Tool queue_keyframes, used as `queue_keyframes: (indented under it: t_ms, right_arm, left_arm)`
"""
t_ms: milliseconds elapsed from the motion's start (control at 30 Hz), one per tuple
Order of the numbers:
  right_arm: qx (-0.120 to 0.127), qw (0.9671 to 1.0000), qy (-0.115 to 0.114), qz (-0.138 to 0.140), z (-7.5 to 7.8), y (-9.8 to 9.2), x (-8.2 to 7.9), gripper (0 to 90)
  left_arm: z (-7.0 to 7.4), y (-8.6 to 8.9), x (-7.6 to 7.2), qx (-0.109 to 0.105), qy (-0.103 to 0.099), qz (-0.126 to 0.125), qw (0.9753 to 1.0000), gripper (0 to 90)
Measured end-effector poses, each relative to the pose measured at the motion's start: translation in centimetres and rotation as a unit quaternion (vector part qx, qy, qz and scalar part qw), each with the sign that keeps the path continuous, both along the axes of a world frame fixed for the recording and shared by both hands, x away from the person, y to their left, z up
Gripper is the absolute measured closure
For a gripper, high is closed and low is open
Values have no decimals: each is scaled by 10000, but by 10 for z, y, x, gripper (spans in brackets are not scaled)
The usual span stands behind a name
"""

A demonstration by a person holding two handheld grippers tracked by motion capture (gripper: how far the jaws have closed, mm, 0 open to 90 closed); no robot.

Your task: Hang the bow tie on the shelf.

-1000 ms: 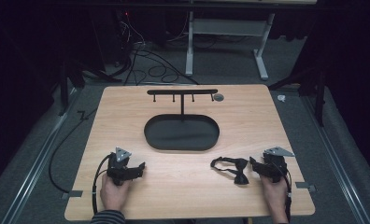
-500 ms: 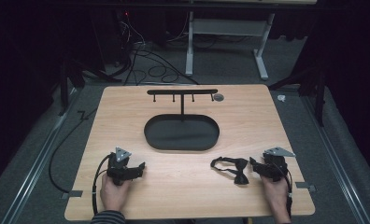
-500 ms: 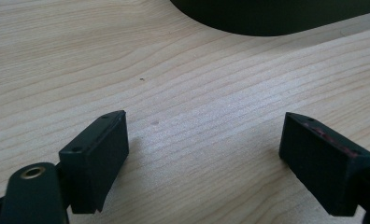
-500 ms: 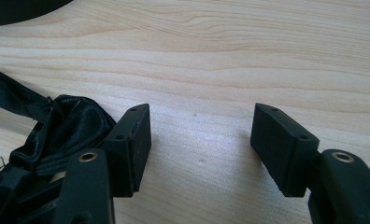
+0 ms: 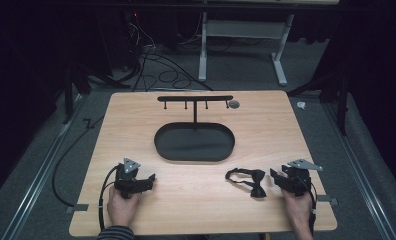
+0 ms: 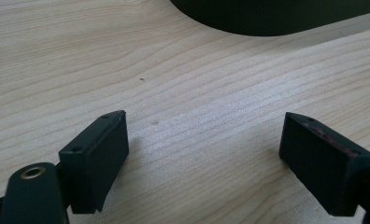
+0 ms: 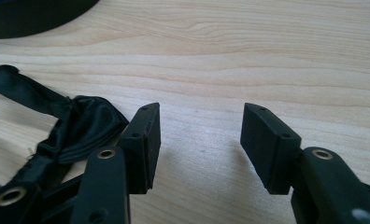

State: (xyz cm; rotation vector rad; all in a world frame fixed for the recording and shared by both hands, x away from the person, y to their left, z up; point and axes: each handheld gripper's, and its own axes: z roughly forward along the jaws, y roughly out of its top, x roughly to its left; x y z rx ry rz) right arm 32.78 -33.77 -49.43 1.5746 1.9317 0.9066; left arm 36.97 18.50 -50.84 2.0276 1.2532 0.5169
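Bow tie (image 5: 249, 180), black satin with its strap looped out to one side, lies flat on the wooden table (image 5: 136, 115), just beside my right gripper (image 5: 276, 176). That gripper's jaws stand apart, grasping nothing (the bow sits just outside one jaw, not between them). My left gripper (image 5: 148, 181) rests near the table's front edge, well apart from the tie, jaws spread wide over bare wood. Farther back stands a black oval-based hook stand (image 5: 194, 135).
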Motion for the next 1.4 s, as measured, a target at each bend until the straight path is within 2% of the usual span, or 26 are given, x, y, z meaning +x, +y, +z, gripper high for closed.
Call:
queue_keyframes:
  t_ms: [300, 633, 1400]
  right_arm:
    - [255, 9994, -74, 212, 8, 2, -5, 515]
    - [326, 9976, -250, 556, 21, 13, -6, 527]
    - [476, 9910, -95, 1246, 30, 51, 7, 565]
  left_arm:
    - [0, 0, 0, 0, 0, 2, 10000, 163]
    - [0, 0, 0, 1, 0, 4, 10000, 162]
    - [0, 0, 0, 2, 1, 6, 10000, 162]
